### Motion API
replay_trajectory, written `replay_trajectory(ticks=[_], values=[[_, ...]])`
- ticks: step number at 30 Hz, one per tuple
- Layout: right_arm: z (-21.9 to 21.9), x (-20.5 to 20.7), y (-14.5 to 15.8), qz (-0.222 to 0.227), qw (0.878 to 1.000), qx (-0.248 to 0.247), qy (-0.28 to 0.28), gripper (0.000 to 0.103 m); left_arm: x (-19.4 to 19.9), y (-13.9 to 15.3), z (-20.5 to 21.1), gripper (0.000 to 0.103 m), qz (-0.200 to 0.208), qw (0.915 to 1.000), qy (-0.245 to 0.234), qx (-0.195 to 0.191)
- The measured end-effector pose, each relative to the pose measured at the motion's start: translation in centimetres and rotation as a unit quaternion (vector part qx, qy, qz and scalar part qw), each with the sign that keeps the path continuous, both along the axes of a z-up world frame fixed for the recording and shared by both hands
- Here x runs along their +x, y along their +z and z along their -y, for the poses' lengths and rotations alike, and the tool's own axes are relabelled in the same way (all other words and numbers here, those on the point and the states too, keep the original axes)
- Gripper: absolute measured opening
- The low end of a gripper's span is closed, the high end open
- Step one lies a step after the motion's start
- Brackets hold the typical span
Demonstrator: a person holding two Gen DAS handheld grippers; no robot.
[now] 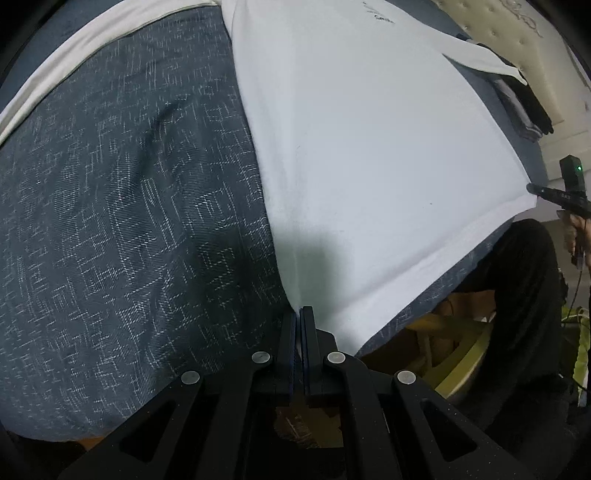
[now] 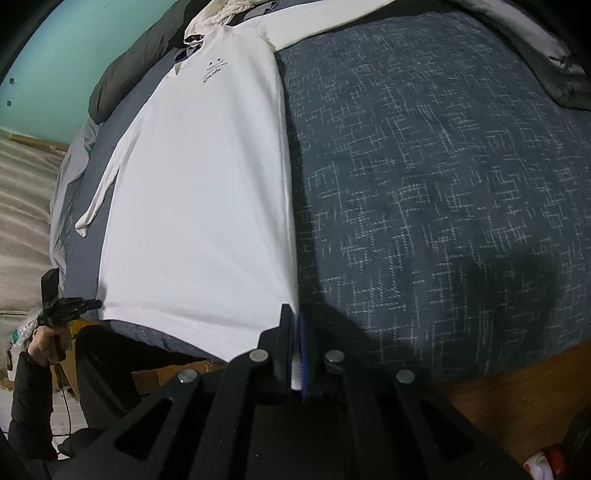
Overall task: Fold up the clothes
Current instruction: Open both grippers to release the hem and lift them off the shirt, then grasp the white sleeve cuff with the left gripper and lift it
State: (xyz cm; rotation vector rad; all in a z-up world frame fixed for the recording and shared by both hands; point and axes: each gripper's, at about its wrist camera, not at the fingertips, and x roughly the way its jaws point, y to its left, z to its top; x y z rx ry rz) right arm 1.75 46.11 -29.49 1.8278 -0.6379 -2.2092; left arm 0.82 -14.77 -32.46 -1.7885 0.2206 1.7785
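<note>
A white long-sleeved hoodie point(image 1: 369, 147) point(image 2: 199, 184) lies flat, front up, on a blue patterned bed cover point(image 1: 110, 221) point(image 2: 443, 184). Its hood point(image 2: 218, 18) points to the far end and a small black print point(image 2: 212, 70) marks the chest. My left gripper point(image 1: 298, 312) is shut on one bottom hem corner at the near bed edge. My right gripper point(image 2: 295, 310) is shut on the other hem corner, with white cloth showing between the pads. Each gripper also appears in the other's view, the right gripper point(image 1: 533, 189) and the left gripper point(image 2: 96, 304), both at the hem ends. One sleeve point(image 2: 99, 184) lies beside the body.
A stack of dark folded clothes point(image 1: 524, 107) sits by the tufted headboard point(image 1: 517, 44). A dark blanket point(image 2: 125, 74) lies at the far side below a teal wall point(image 2: 55, 55). A person's dark trouser leg point(image 1: 524, 277) stands at the bed's edge. The wooden bed frame point(image 2: 517, 387) shows below.
</note>
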Motion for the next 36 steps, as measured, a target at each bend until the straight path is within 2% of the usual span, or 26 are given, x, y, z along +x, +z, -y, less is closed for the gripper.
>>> replay_trajectory(ticks=[6,9,11,12,16,22,24,26,28,30,31,33,36], values=[[0.5,-0.3,-0.2,0.005,1.000,0.003,0.014,0.006,0.8,-0.3,-0.4,0.002,0.002,1.0000,0.003,0.001],[0.6,-0.2,-0.2,0.008,1.000,0.008,0.020,0.015,0.9,-0.2,-0.1,0.003,0.002,1.0000,0.008,0.004],[0.0,-0.1,0.1,0.007,1.000,0.006,0.017,0.027,1.1,0.2,0.1,0.003,0.002,0.9999,0.010,0.008],[-0.4,0.0,0.3,0.004,1.000,0.003,0.014,0.027,1.1,0.5,0.1,0.003,-0.001,0.9999,0.011,0.008],[-1.7,-0.3,1.8,-0.025,1.000,-0.003,-0.003,0.028,1.0,1.9,0.6,0.003,-0.014,0.9996,0.019,0.018],[-3.3,-1.8,3.1,-0.064,0.995,-0.011,-0.075,0.035,-1.4,3.8,3.5,0.004,-0.046,0.9951,0.077,0.042],[-3.3,-2.5,3.5,-0.083,0.993,-0.010,-0.083,0.036,-3.1,4.2,5.6,0.005,-0.060,0.9910,0.110,0.047],[-2.9,-3.2,3.7,-0.098,0.992,-0.013,-0.081,0.037,-3.0,4.0,8.1,0.013,-0.073,0.9855,0.144,0.051],[-2.2,-3.9,3.9,-0.113,0.990,-0.020,-0.078,0.037,-4.3,4.2,10.2,0.018,-0.085,0.9791,0.177,0.053],[-1.0,-4.6,4.0,-0.127,0.989,-0.026,-0.077,0.037,-7.2,4.4,11.4,0.018,-0.097,0.9723,0.206,0.052],[-0.2,-5.0,4.1,-0.131,0.988,-0.028,-0.078,0.037,-9.3,4.8,13.7,0.018,-0.105,0.9682,0.222,0.049],[0.4,-5.5,4.0,-0.135,0.987,-0.035,-0.079,0.037,-9.3,4.2,16.0,0.018,-0.115,0.9593,0.253,0.052],[0.9,-6.1,4.0,-0.137,0.986,-0.039,-0.081,0.037,-11.7,4.2,19.7,0.018,-0.129,0.9414,0.307,0.052]])
